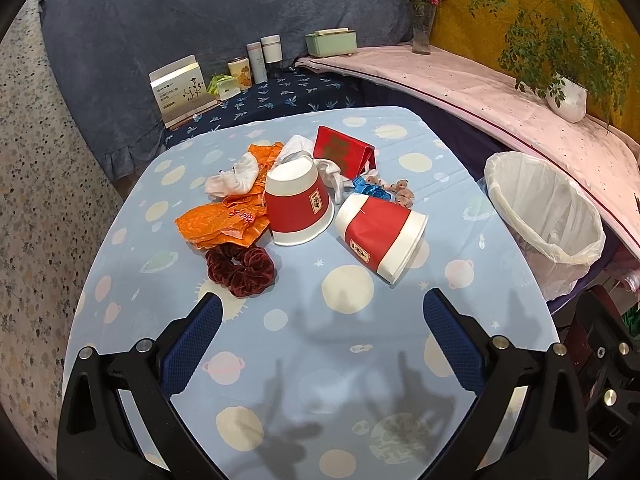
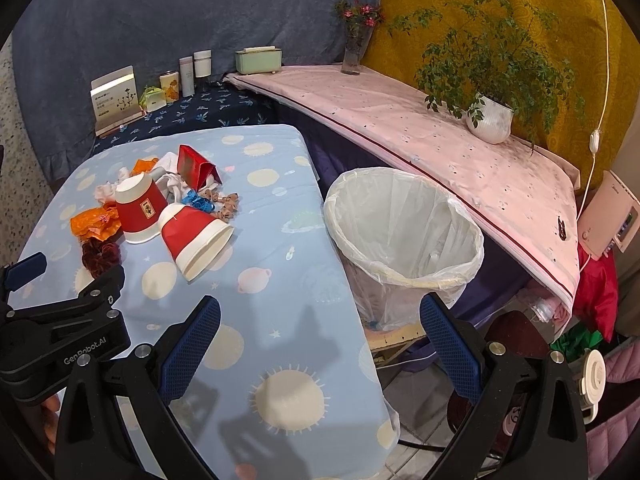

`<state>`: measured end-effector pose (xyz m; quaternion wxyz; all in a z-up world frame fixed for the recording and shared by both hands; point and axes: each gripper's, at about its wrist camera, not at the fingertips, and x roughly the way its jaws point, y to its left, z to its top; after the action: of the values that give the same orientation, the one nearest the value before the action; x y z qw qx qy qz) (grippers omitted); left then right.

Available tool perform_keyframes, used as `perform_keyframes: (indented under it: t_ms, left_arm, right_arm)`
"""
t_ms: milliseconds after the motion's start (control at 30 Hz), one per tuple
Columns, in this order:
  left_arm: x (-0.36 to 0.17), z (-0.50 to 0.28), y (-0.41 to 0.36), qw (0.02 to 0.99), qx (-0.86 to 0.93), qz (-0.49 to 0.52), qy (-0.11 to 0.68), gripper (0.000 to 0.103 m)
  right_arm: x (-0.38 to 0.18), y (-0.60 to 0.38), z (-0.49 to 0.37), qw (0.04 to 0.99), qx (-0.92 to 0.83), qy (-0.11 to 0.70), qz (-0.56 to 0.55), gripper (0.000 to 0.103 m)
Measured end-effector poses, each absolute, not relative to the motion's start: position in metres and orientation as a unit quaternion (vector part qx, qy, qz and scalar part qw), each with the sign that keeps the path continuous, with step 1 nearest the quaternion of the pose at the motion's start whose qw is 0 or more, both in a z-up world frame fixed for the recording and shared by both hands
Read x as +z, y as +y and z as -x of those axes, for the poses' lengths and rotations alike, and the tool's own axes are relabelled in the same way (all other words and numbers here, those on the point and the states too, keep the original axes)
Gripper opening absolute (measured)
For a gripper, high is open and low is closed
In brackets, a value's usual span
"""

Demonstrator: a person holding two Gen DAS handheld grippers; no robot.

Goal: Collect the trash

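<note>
A pile of trash lies on the blue planet-print table (image 1: 320,360): an upside-down red and white paper cup (image 1: 298,208), a second cup lying on its side (image 1: 380,234), orange wrappers (image 1: 224,220), crumpled white tissue (image 1: 236,178), a red paper box (image 1: 344,150), blue ribbon (image 1: 370,190) and a dark red scrunchie (image 1: 241,266). A white-lined trash bin (image 1: 546,216) stands off the table's right edge. My left gripper (image 1: 322,312) is open and empty, short of the pile. My right gripper (image 2: 320,316) is open and empty over the table edge, in front of the bin (image 2: 404,232).
A pink-covered shelf (image 2: 440,136) with a potted plant (image 2: 490,120) and a flower vase (image 2: 354,56) runs behind the bin. Boxes and jars (image 1: 224,76) stand on a dark blue cloth at the back. The left gripper's body (image 2: 60,332) shows at the right wrist view's lower left.
</note>
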<state>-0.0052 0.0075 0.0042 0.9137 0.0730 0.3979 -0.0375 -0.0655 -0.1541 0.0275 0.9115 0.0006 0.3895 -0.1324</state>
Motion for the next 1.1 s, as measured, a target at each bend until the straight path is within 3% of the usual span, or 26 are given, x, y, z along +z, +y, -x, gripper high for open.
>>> perform_keyframes:
  t_ms: [1100]
  left_arm:
    - [0.0087, 0.0027, 0.0079, 0.915, -0.04, -0.074, 0.394, 0.096]
  right_arm:
    - [0.029, -0.1584, 0.065, 0.913, -0.143, 0.383, -0.006, 0.096]
